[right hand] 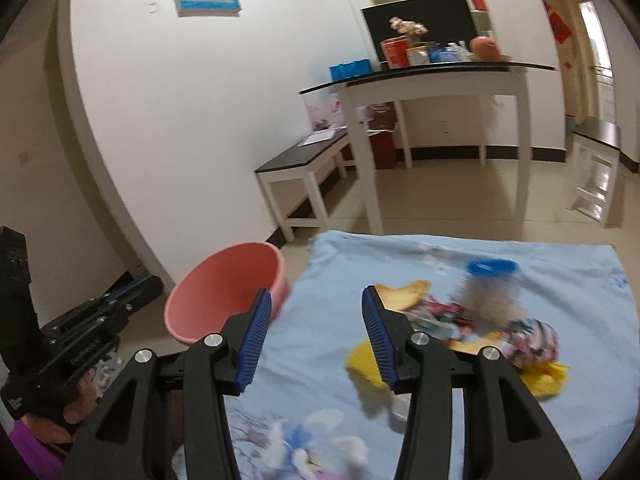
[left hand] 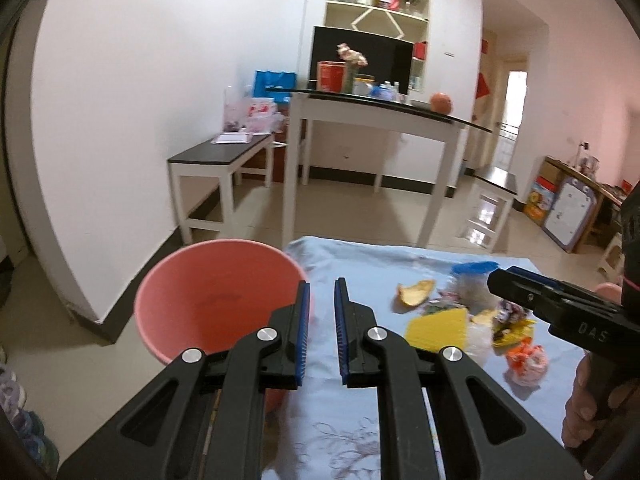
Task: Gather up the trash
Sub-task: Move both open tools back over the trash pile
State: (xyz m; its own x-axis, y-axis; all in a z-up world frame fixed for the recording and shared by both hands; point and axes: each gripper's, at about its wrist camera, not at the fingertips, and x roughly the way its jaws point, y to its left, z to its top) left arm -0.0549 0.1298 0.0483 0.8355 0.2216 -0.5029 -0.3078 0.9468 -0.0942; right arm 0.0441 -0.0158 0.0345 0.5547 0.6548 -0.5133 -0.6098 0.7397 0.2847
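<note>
A pink bin (left hand: 216,300) stands on the floor at the left edge of a table covered in a light blue cloth (left hand: 360,272). A heap of trash lies on the cloth: a yellow sponge (left hand: 438,326), a peel (left hand: 414,292), a blue-lidded jar (left hand: 472,276), wrappers (left hand: 514,324) and an orange-white wad (left hand: 526,360). My left gripper (left hand: 322,304) is open and empty at the bin's right rim. My right gripper (right hand: 316,316) is open and empty above the cloth, left of the heap (right hand: 460,320); it also shows in the left wrist view (left hand: 496,278). The bin (right hand: 228,292) looks empty.
A tall white table (left hand: 380,116) with a dark top and clutter stands behind. A low bench (left hand: 216,156) is by the wall, a white stool (left hand: 492,200) to the right. Toys and a board (left hand: 568,212) are at far right.
</note>
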